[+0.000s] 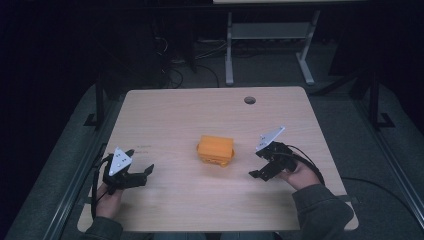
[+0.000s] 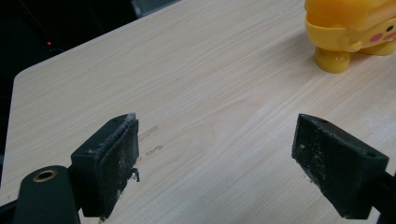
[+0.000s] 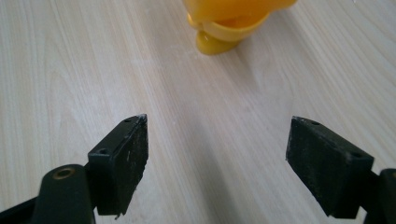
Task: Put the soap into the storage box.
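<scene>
High view: boxy yellow-orange toy [image 1: 216,150] on stubby feet; both grippers' fingers spread, empty.

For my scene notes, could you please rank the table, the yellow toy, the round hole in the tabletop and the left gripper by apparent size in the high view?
1. table
2. yellow toy and left gripper: they look about alike, so I will not rank them
3. round hole

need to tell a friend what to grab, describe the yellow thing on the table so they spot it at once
Look at the pale wooden table, near its middle, between the two grippers. The yellow plastic toy stands there on stubby feet, with a pink spot on its side; nothing else on the tabletop is brightly coloured.
</scene>
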A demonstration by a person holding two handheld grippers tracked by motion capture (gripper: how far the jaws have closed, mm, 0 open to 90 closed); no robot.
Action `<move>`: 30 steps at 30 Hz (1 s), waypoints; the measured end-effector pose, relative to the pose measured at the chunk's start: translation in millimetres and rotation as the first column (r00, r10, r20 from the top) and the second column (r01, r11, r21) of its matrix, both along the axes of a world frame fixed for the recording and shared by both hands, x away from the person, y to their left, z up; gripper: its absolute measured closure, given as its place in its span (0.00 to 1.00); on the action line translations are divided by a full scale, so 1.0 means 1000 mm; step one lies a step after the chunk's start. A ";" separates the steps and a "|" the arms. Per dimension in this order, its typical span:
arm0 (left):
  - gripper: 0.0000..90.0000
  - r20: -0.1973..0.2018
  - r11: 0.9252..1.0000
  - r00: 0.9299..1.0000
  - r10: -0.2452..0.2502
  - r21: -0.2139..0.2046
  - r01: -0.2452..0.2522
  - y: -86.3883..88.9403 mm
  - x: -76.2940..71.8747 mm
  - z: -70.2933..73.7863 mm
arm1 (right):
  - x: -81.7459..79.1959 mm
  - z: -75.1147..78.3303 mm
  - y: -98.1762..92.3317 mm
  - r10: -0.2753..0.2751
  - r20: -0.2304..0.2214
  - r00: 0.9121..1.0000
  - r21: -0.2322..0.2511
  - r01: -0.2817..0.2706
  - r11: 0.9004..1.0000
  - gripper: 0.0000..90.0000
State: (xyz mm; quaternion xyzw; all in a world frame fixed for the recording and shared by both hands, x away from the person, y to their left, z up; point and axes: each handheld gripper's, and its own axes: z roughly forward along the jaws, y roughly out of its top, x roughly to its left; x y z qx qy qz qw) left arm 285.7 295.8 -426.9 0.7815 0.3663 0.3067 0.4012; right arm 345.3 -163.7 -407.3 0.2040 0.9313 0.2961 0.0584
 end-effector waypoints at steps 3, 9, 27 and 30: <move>0.16 -0.001 1.000 1.000 -0.001 0.004 0.001 0.000 0.000 0.000 | -0.003 -0.003 -0.006 -0.007 0.000 1.000 0.006 0.007 1.000 0.23; 0.16 -0.003 1.000 1.000 -0.001 0.004 0.001 0.000 0.000 0.000 | -0.011 -0.008 -0.017 -0.032 -0.008 0.999 0.010 0.032 0.999 0.23; 0.16 0.000 1.000 1.000 -0.003 0.003 0.003 -0.001 0.000 -0.001 | -0.031 -0.021 -0.038 -0.079 -0.021 0.997 0.015 0.080 0.997 0.23; 0.16 0.001 1.000 1.000 -0.005 0.004 0.005 -0.001 0.000 -0.001 | -0.034 -0.024 -0.042 -0.087 -0.023 0.996 0.018 0.087 0.996 0.22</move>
